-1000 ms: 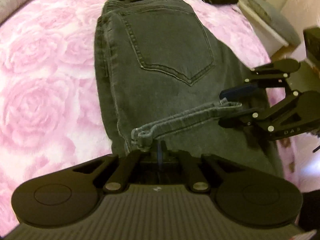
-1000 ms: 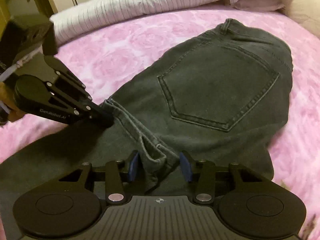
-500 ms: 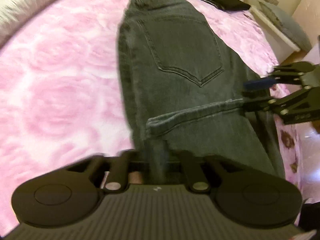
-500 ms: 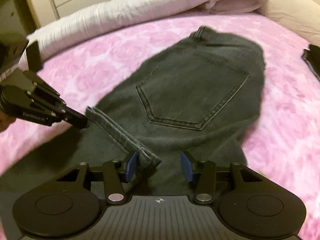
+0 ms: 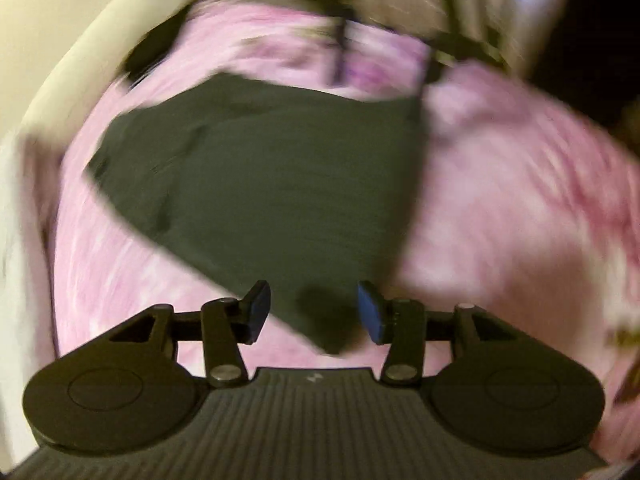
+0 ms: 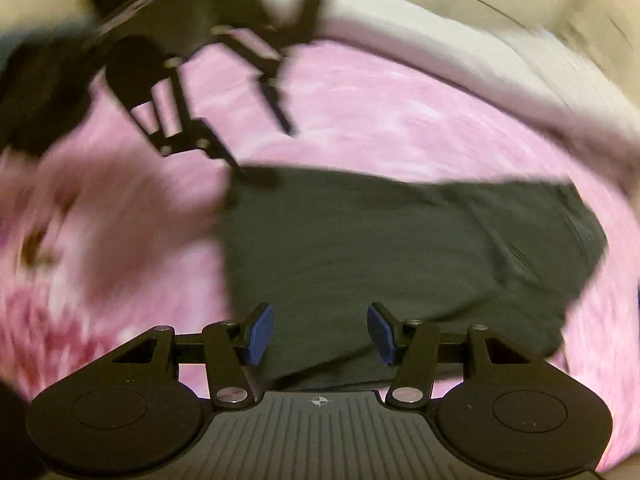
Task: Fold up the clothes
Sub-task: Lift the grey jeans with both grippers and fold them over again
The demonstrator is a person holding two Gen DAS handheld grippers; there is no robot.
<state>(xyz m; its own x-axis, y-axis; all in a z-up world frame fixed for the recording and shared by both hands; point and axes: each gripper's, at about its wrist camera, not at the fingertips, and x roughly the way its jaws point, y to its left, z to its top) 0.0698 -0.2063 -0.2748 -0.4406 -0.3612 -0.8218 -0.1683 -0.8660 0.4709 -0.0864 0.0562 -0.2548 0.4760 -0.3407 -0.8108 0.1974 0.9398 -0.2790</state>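
Observation:
Dark grey jeans [image 5: 272, 184] lie folded on the pink rose-pattern bedspread [image 5: 500, 208]. Both views are motion-blurred. My left gripper [image 5: 314, 312] is open and empty, just above the near corner of the jeans. My right gripper [image 6: 320, 334] is open and empty over the near edge of the jeans [image 6: 380, 248]. In the right wrist view the left gripper [image 6: 256, 148] shows at the jeans' far left corner, its fingers spread. In the left wrist view, thin dark streaks at the jeans' far right corner [image 5: 424, 80] look like the other gripper, too blurred to be sure.
A white rolled duvet [image 6: 460, 48] runs along the far side of the bed in the right wrist view. A cream wall or headboard [image 5: 60, 40] curves along the left of the left wrist view. Pink bedspread [image 6: 380, 120] surrounds the jeans.
Both grippers have opened and let go of the jeans' hem. Both have swung quickly to a new angle, so the jeans now lie crosswise in each view.

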